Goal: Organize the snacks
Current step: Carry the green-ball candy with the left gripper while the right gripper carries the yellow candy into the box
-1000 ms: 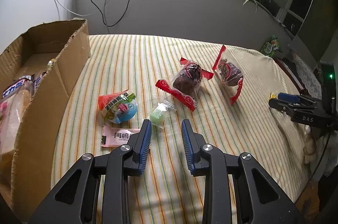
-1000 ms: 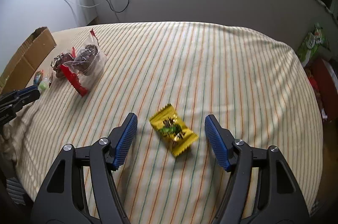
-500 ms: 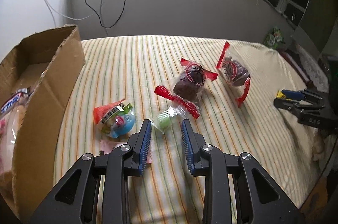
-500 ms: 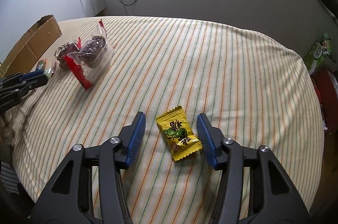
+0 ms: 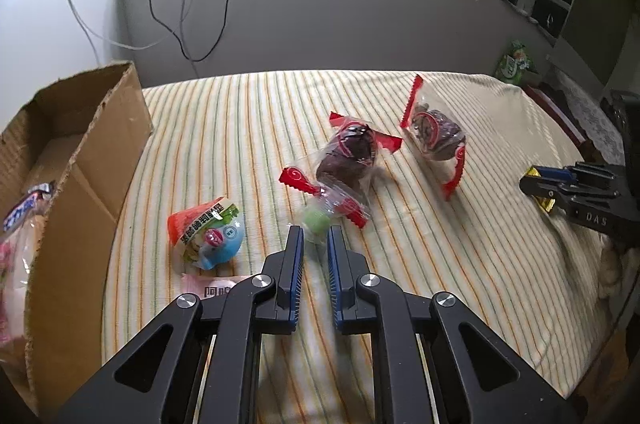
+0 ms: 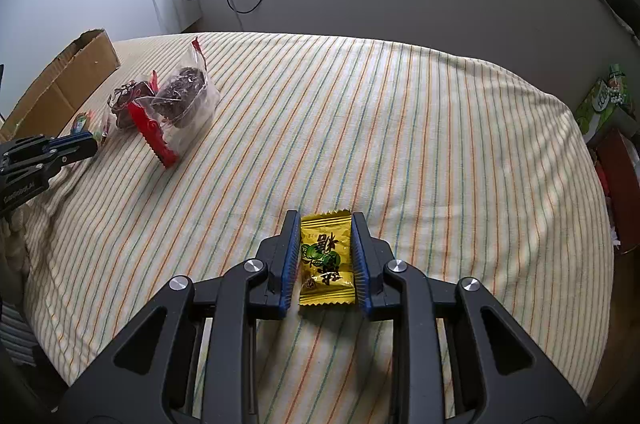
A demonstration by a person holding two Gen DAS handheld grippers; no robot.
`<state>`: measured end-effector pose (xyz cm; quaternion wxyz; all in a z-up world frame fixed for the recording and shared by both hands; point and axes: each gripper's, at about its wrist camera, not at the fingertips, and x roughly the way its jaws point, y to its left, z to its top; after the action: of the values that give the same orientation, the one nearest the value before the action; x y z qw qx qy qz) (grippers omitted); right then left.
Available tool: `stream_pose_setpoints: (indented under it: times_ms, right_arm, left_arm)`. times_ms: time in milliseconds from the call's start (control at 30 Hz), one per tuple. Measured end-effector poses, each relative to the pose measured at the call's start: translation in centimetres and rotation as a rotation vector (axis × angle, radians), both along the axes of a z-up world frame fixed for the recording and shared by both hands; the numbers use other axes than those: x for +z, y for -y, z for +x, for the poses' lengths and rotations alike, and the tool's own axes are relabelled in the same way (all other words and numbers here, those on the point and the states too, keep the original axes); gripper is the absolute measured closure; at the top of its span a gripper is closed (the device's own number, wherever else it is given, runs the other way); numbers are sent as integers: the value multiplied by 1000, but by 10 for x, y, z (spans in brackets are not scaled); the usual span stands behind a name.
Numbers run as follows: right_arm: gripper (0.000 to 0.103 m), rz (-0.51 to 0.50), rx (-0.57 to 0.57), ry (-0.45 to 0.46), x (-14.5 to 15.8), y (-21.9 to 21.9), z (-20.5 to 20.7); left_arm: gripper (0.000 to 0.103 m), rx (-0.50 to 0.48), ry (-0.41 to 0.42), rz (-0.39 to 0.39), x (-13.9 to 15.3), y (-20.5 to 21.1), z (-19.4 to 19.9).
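Both grippers are down among the snacks on the striped tablecloth (image 6: 400, 112).

The right gripper (image 6: 325, 220) has its blue pads pressed against both sides of a yellow candy packet (image 6: 326, 258), gripping it near the table's front edge. The left gripper (image 5: 315, 234) has its jaws narrowed to a small gap around a clear-wrapped green candy (image 5: 316, 220); I cannot tell whether they actually pinch it. Just beyond lie two red-edged bags of dark cake (image 5: 352, 160) (image 5: 436, 136), with a blue-and-orange snack pack (image 5: 208, 234) to the left. A cardboard box (image 5: 80, 160) at the table's left already holds packets.
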<state>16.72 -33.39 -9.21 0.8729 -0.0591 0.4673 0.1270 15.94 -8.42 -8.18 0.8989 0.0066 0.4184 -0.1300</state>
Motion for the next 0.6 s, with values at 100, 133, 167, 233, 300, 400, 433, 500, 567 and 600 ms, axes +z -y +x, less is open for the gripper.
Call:
stream_pose_setpoints:
  times_ms: [100,133,167,233,300,400,433,500,567,600]
  right_arm:
    - [78,3,0,0,0,0,-1]
    - [78,6,0,0,0,1,-1]
    - [78,9,-1,0,0,1,-1]
    - [78,10,1,1,1,1,-1]
    - [78,10,-1,1,0,1,-1]
    - [78,11,-2,1,0,1,-2]
    - [78,11,-2,1,0,1,-2]
    - [78,12,-2,2,1,1,-2]
    - [78,12,-2,2,1,1,-2]
    - [78,13,-2,1,1,1,-2]
  left_arm:
    - [92,-9,12,8,1,2,-3]
    - [92,-7,13,14,2,2,-3]
    - [91,-8,13,20,2,3,-2]
    - [87,-1,26,44,4,8,-1]
    - [78,-2,26,76,4,13,5]
    - [75,-22,18,81,0,16,11]
    - [75,-32,12,78,-1,18,13]
    - [77,-42,0,76,-3,20,14]
    - [86,-45,-6,70,-4,20,15]
    - [86,-45,-5,64,-3,19,15]
